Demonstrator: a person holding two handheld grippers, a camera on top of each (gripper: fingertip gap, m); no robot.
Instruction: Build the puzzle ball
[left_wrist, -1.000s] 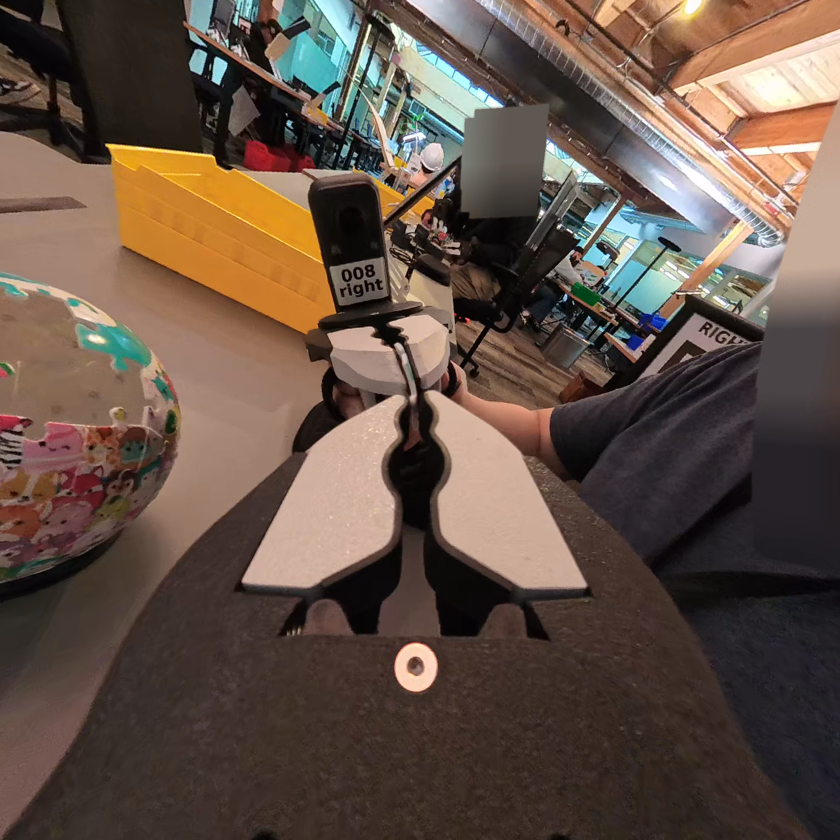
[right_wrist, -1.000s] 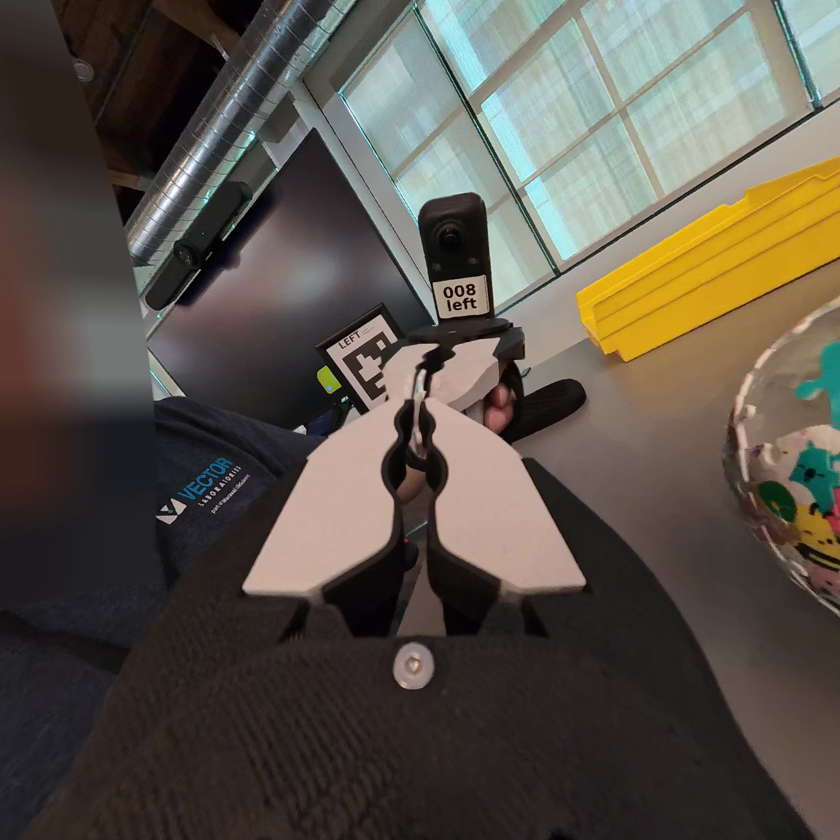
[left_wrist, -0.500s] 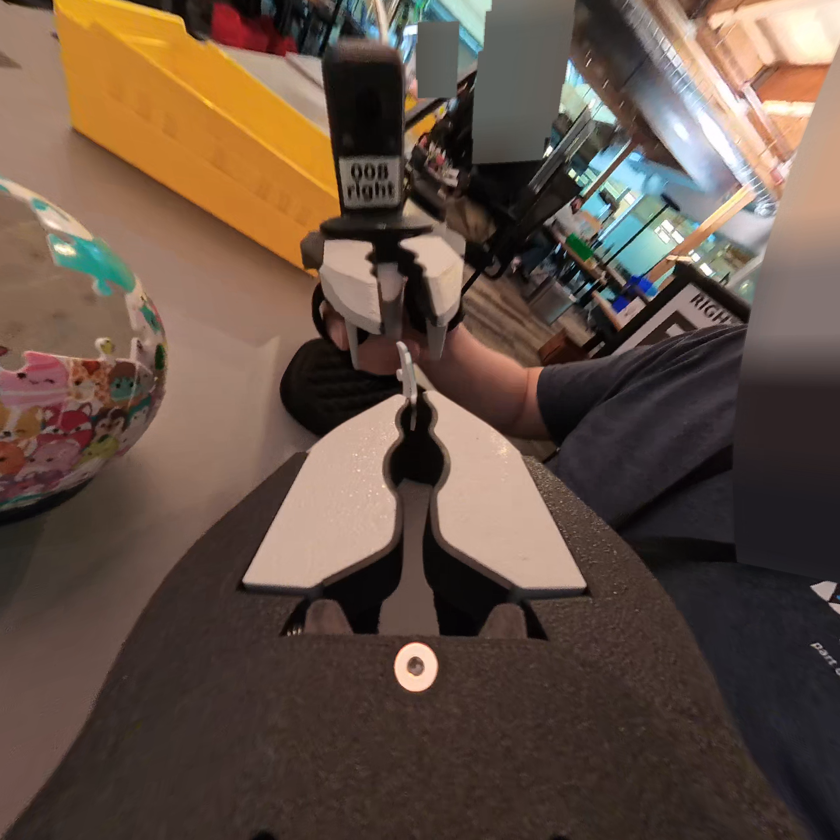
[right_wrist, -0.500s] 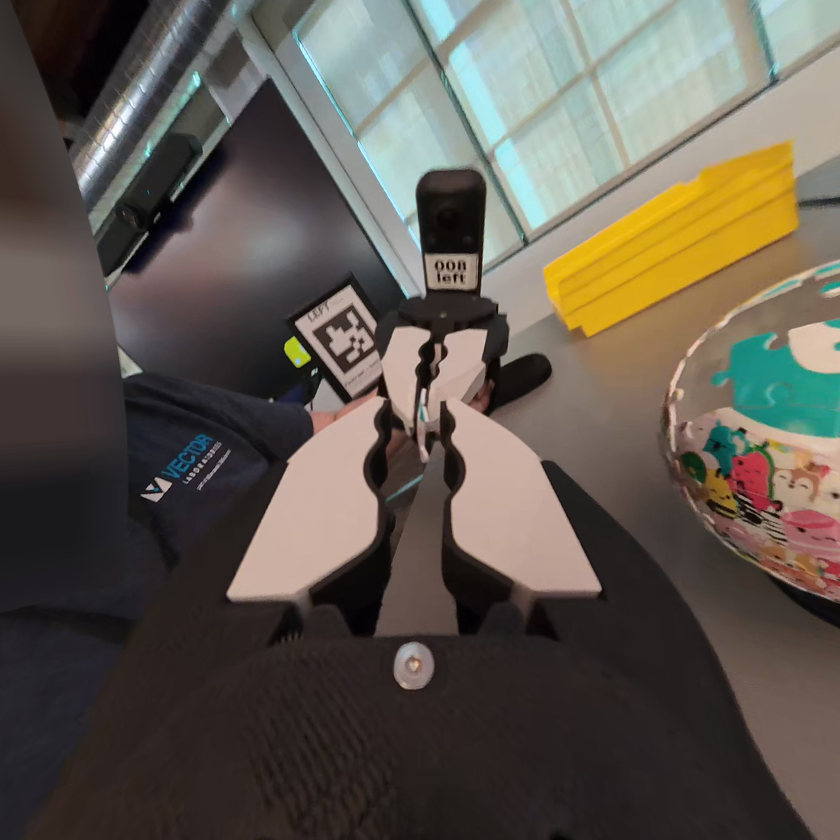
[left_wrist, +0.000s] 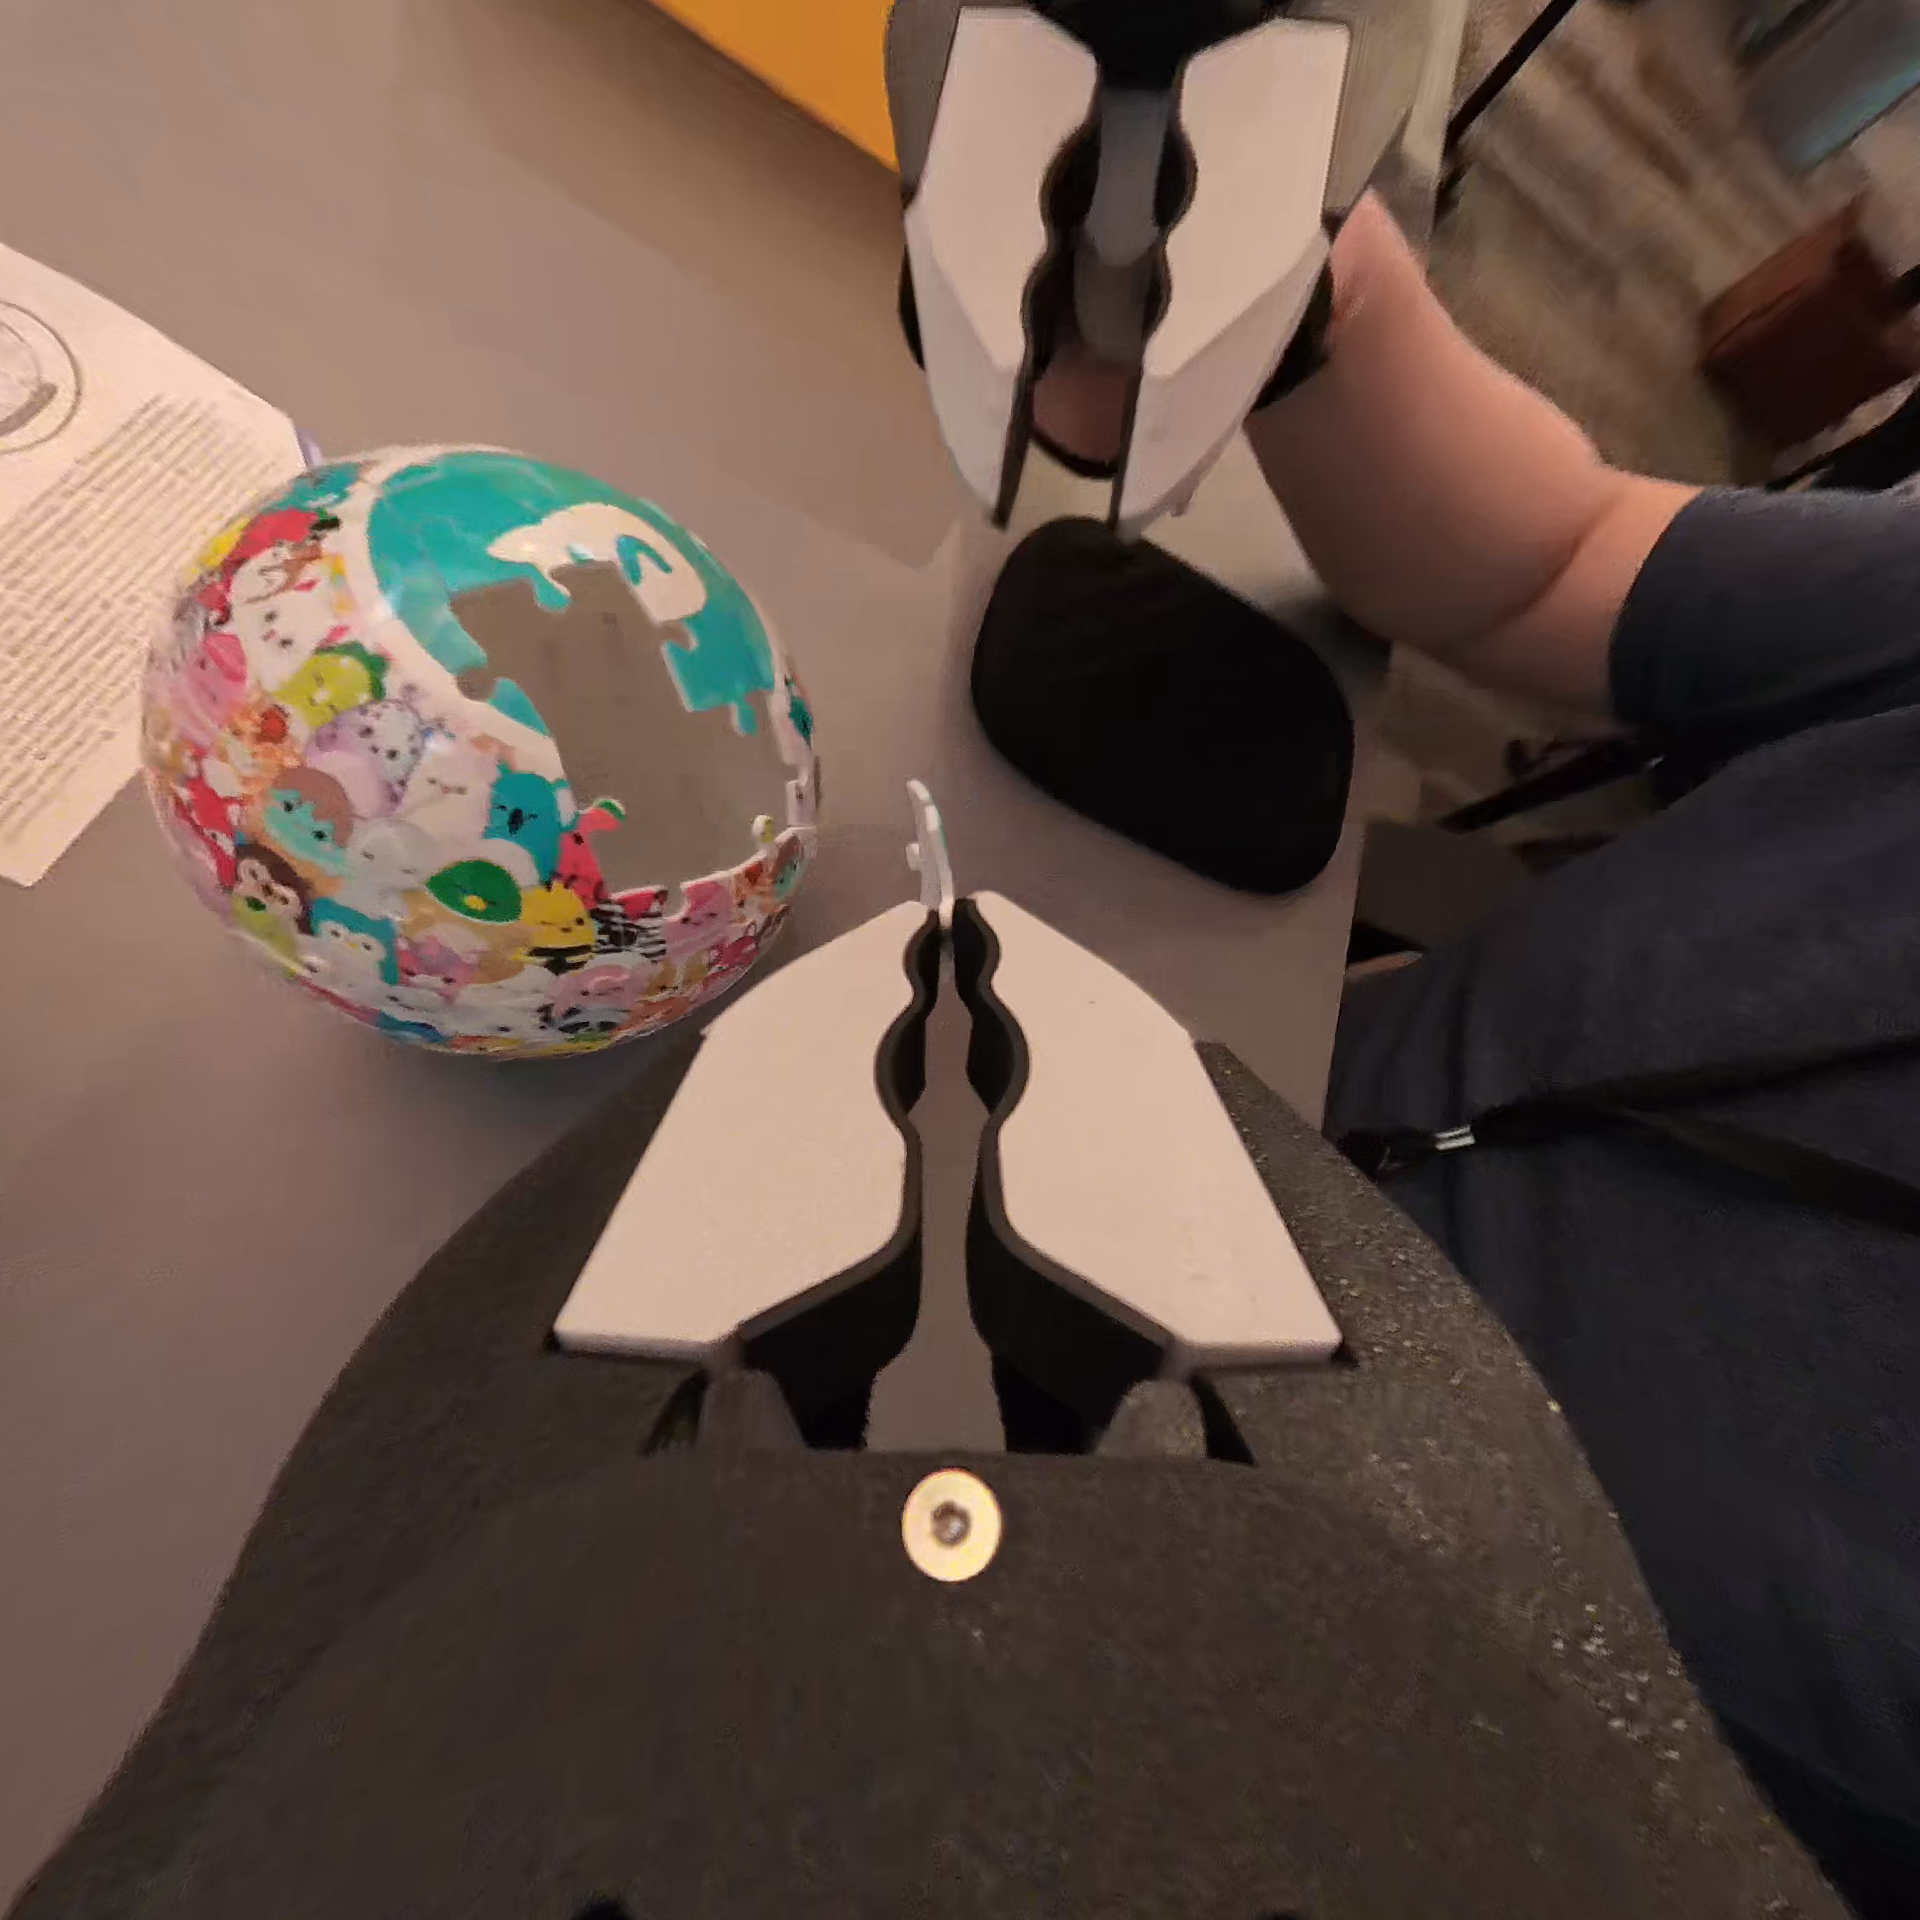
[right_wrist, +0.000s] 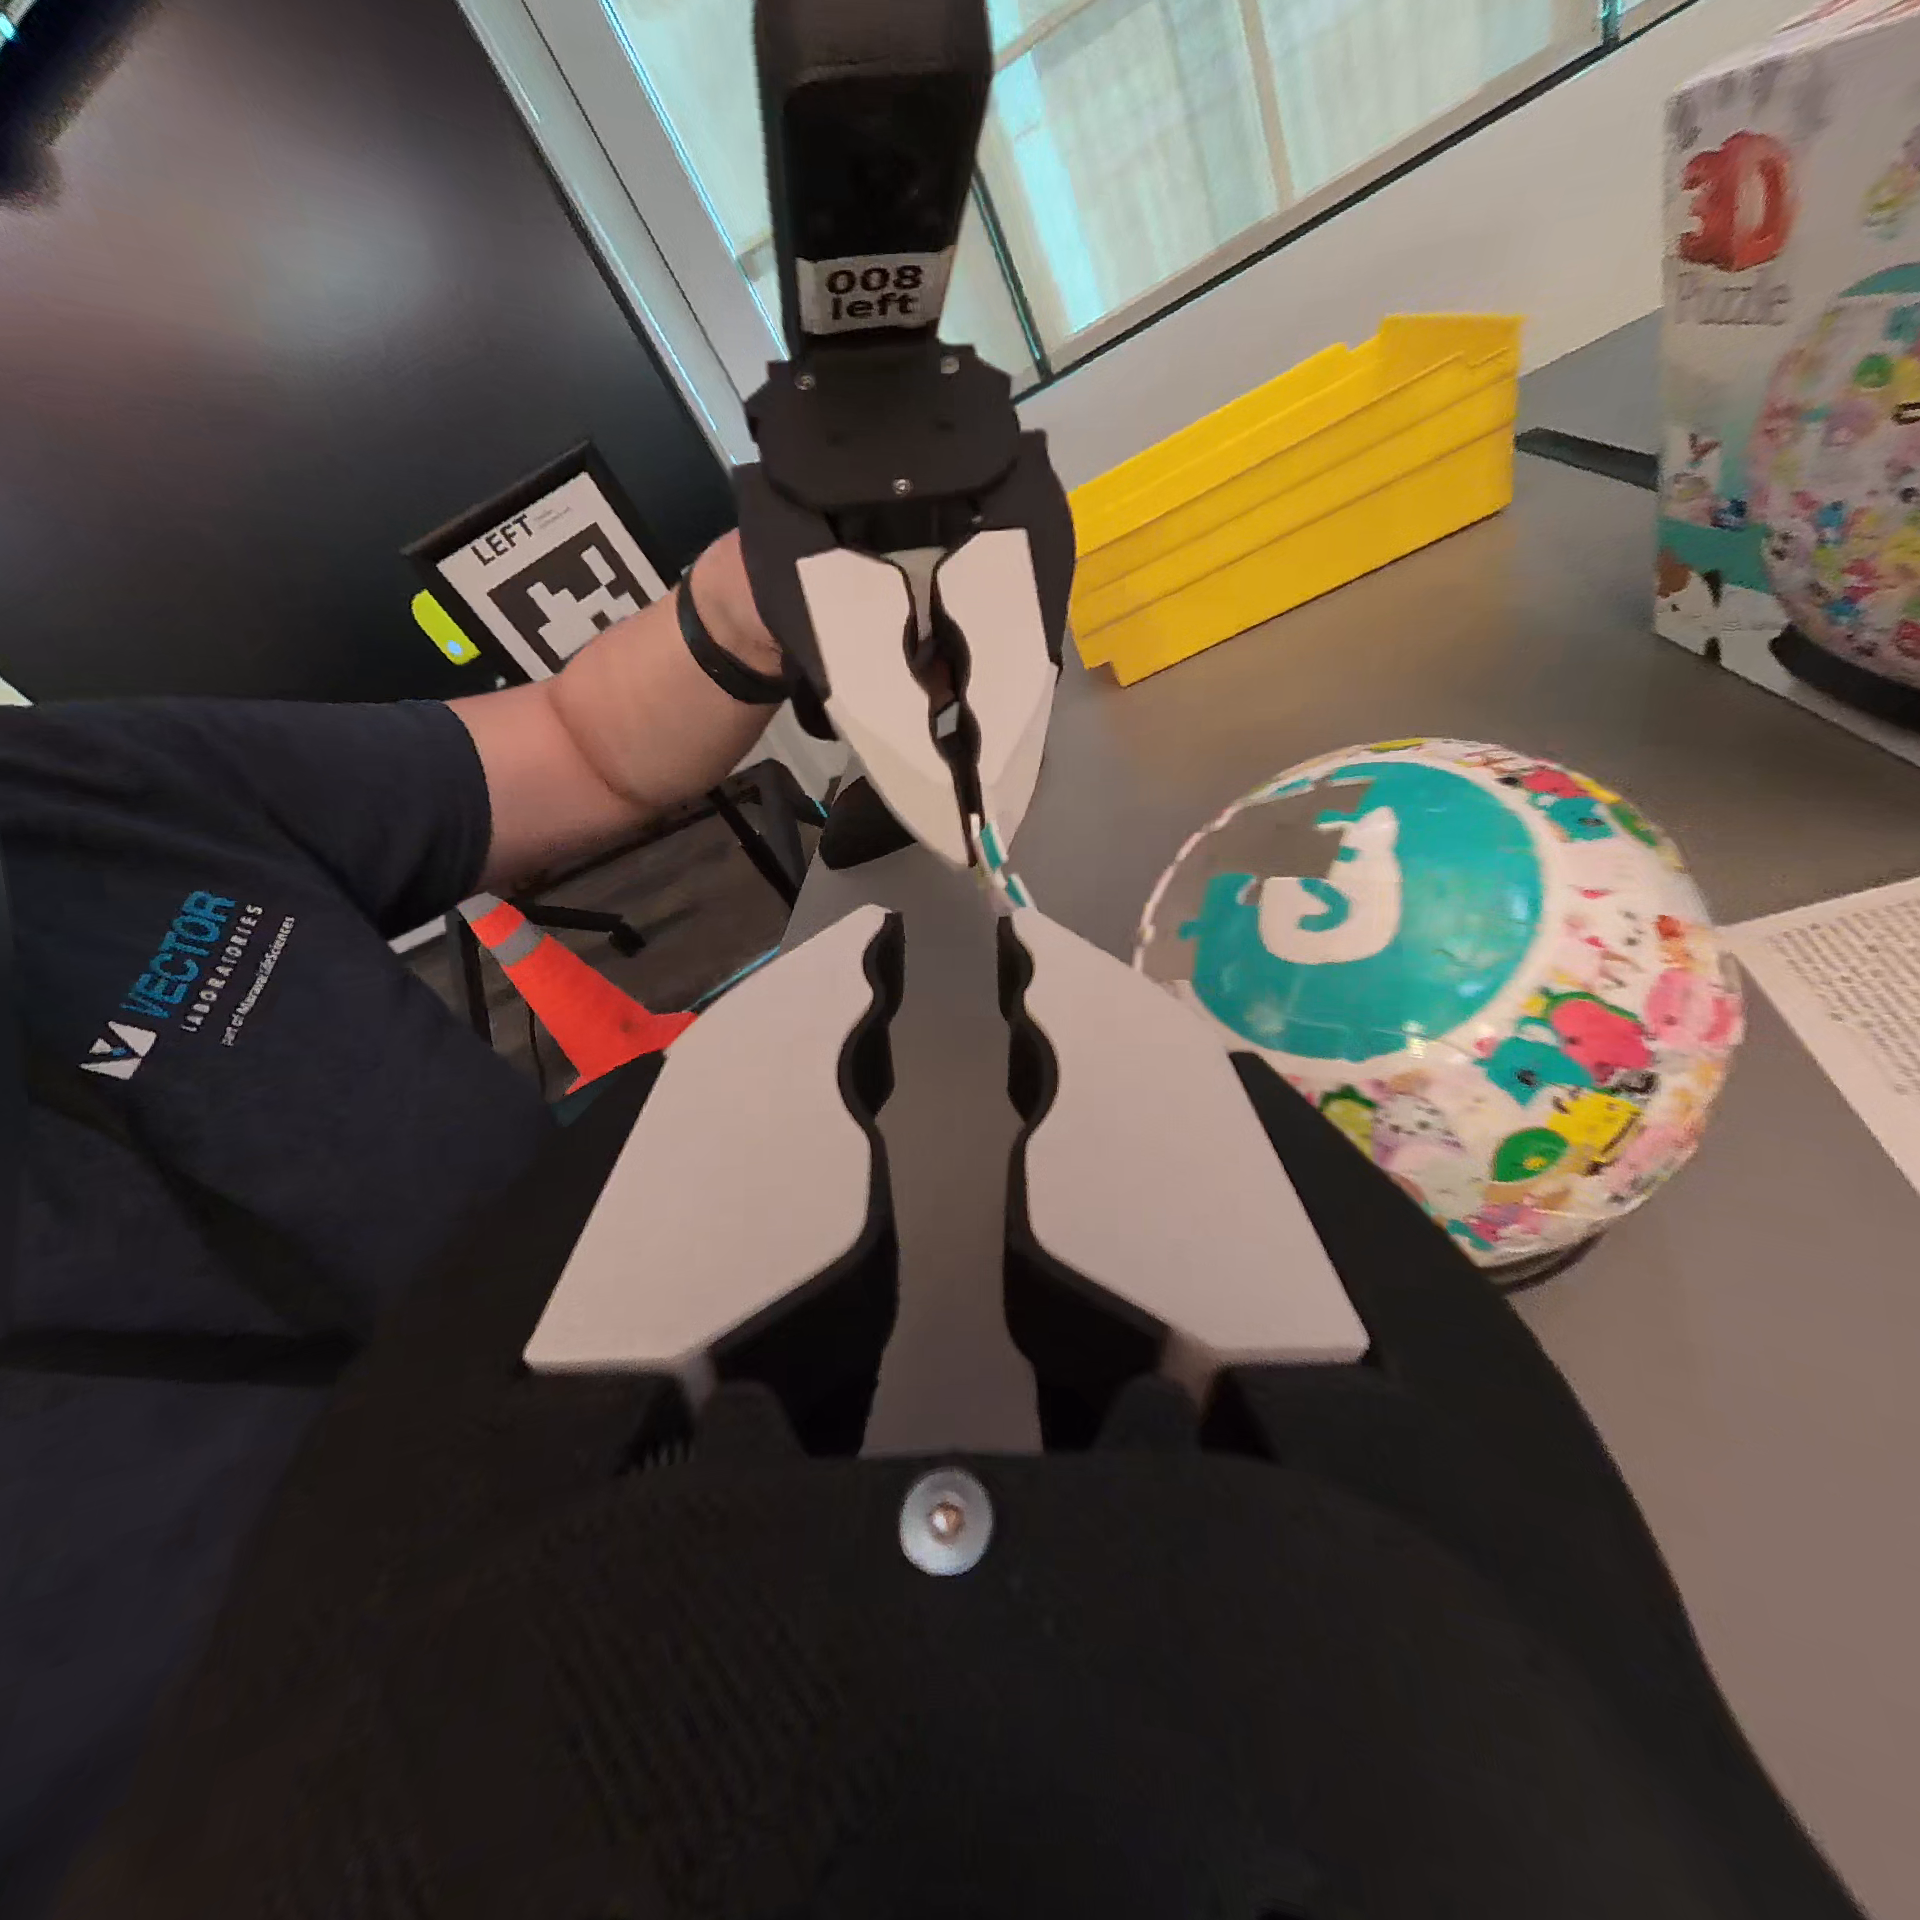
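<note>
I see the grey table (left_wrist: 312, 1195) carrying the puzzle ball (left_wrist: 468, 748), which sits left of my left gripper (left_wrist: 948, 906) with a ragged gap in its teal top. A printed sheet (left_wrist: 94, 582) lies beyond the ball, touching it or not I cannot tell. My left gripper is clenched on a small puzzle piece (left_wrist: 930, 836), edge-on, just beside the ball. My right gripper (right_wrist: 948, 914) is released, its fingers parted.
</note>
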